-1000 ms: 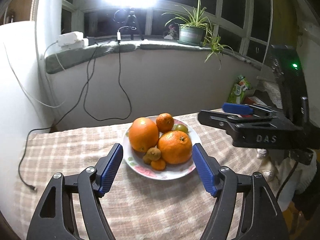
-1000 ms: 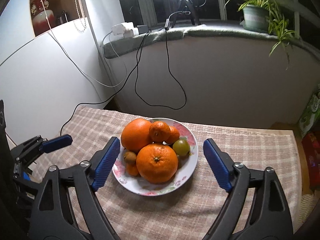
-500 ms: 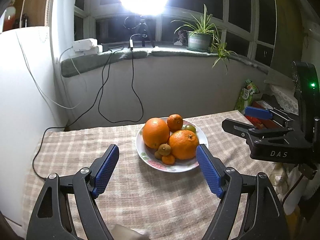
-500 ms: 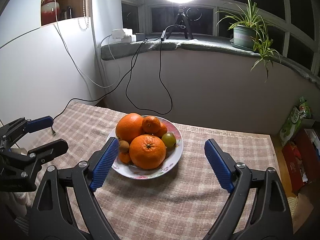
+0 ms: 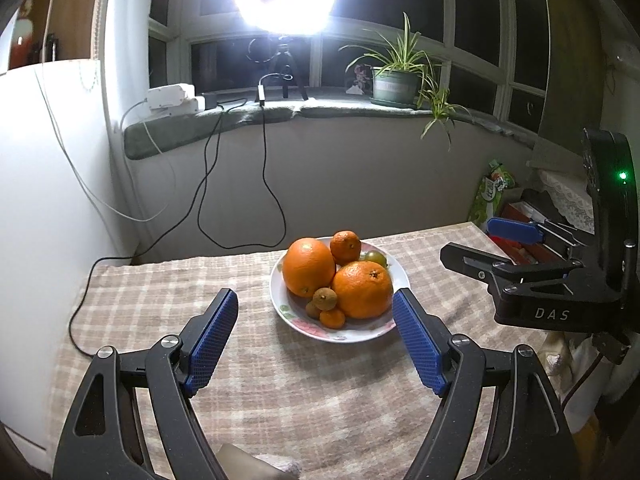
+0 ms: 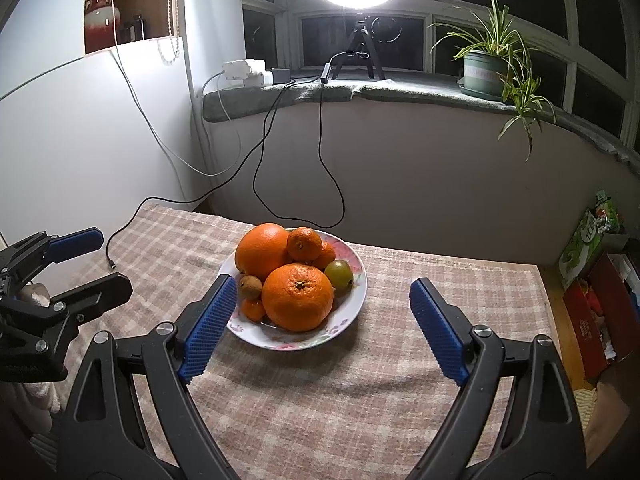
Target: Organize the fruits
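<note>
Hovering above the checked cloth point(image 5: 320, 400), both the left gripper point(image 5: 316, 320) and the right gripper point(image 6: 320, 312) gape wide, holding nothing, with the fruit plate point(image 6: 352, 320) just ahead.

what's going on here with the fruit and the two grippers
A person holds a gripper in each hand over a table covered with a checked cloth. Both the left gripper and the right gripper are open and empty, pointed at a floral plate piled with fruit: two large oranges, smaller mandarins, a green fruit and a small brown one. Nothing is gripped; all the fruit sits on the plate.
</note>
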